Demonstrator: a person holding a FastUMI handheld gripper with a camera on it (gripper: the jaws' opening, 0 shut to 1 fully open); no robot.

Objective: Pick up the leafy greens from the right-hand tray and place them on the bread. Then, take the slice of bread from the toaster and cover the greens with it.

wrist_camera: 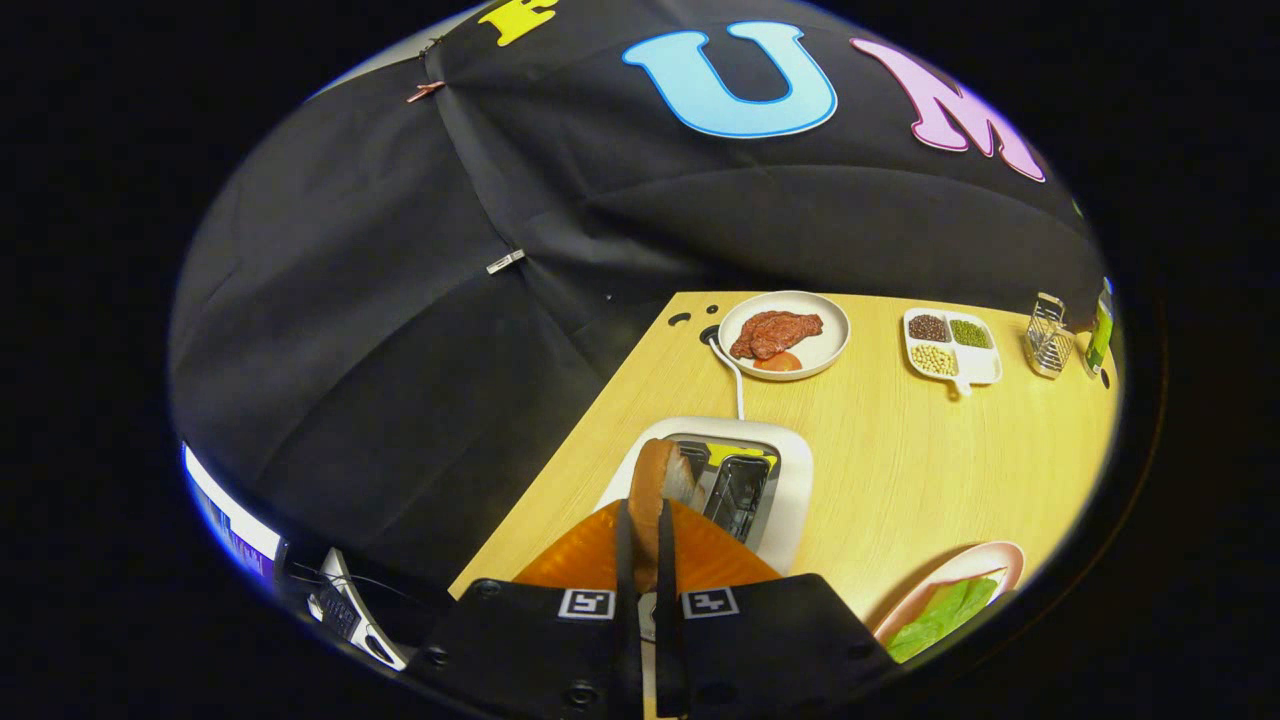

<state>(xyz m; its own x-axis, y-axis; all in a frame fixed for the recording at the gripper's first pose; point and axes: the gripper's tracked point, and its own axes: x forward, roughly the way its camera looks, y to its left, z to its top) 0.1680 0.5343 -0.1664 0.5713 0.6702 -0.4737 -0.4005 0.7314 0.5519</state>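
My gripper (645, 512) is shut on a slice of bread (655, 470), seen edge-on with its brown crust rising from between the two fingers. The slice is over the left slot of the white toaster (790, 480); I cannot tell whether its lower edge is still inside the slot. The toaster's right slot (737, 492) is dark and empty. To the right of my fingers, leafy greens (945, 612) lie on a pink plate (990, 558) at the near side of the wooden table (900, 460). What lies under the greens is hidden.
Beyond the toaster stands a white plate with red meat slices (783, 335), and the toaster's white cord (735, 380) runs toward it. Farther right are a divided dish of beans (950, 345), a small wire rack (1048, 338) and a green bottle (1100, 330). The table's left edge drops off beside the toaster.
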